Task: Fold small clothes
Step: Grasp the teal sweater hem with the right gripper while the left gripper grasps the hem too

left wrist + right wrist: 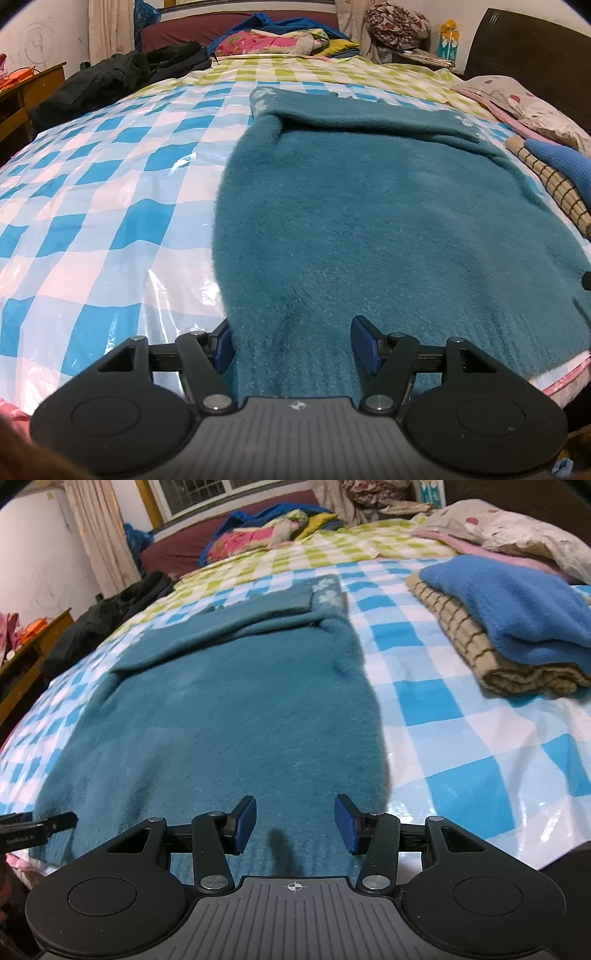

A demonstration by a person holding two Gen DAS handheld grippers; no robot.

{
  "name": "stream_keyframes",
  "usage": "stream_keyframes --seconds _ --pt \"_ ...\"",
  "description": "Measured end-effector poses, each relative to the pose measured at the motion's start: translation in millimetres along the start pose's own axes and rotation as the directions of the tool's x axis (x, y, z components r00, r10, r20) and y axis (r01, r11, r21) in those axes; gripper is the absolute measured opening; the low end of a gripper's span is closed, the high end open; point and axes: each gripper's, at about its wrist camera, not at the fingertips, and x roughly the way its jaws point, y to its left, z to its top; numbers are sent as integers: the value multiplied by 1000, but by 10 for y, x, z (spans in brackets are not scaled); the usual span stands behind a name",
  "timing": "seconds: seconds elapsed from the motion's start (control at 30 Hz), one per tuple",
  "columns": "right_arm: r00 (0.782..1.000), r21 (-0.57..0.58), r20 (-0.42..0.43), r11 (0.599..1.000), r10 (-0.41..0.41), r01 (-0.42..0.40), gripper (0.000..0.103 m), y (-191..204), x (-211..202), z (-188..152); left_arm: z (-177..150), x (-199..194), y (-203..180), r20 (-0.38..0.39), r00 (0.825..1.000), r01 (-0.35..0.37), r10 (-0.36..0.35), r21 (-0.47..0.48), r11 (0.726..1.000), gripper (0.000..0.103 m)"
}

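Note:
A fuzzy teal sweater (369, 206) lies flat on the checked bed cover, sleeves folded across its far end; it also fills the right wrist view (229, 709). My left gripper (291, 343) is open at the sweater's near hem, by its left corner, with the cloth lying between the jaws. My right gripper (295, 821) is open over the near hem toward the sweater's right edge. The left gripper's tip (40, 825) shows at the left edge of the right wrist view.
Folded clothes, a blue sweater (517, 605) on a tan checked one (476, 646), lie right of the teal sweater. Dark clothes (122, 77) lie at the far left. Pillows (517, 528) and a bedding pile (280, 40) lie beyond. A wooden table (26, 96) stands left.

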Motion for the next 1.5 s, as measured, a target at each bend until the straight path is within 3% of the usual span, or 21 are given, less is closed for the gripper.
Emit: stream_keyframes --seconds 0.3,0.4,0.6,0.8,0.93,1.13,1.5 --pt "994 10 84 997 -72 71 47 -52 -162 -54 -6 -2 -4 2 1000 1 -1 -1 1000 69" --pt "994 7 38 995 -104 104 47 -96 -104 -53 -16 3 -18 5 1000 -2 2 7 1000 71" --pt "997 58 -64 997 -42 46 46 -147 46 -107 -21 7 -13 4 1000 5 -5 8 1000 72" --pt "995 23 -78 998 -55 57 46 -72 108 -120 -22 12 -17 4 1000 7 -7 6 1000 72" --pt "995 -11 -78 998 -59 58 39 -16 128 -113 -23 4 -23 8 1000 5 -5 6 1000 70" --pt "996 -28 -72 999 -48 46 26 3 119 -92 -13 -20 -23 15 1000 7 -7 3 1000 55" --pt "996 -13 -78 999 -44 43 28 13 157 -78 -10 -11 -12 8 1000 13 -13 -7 1000 54"
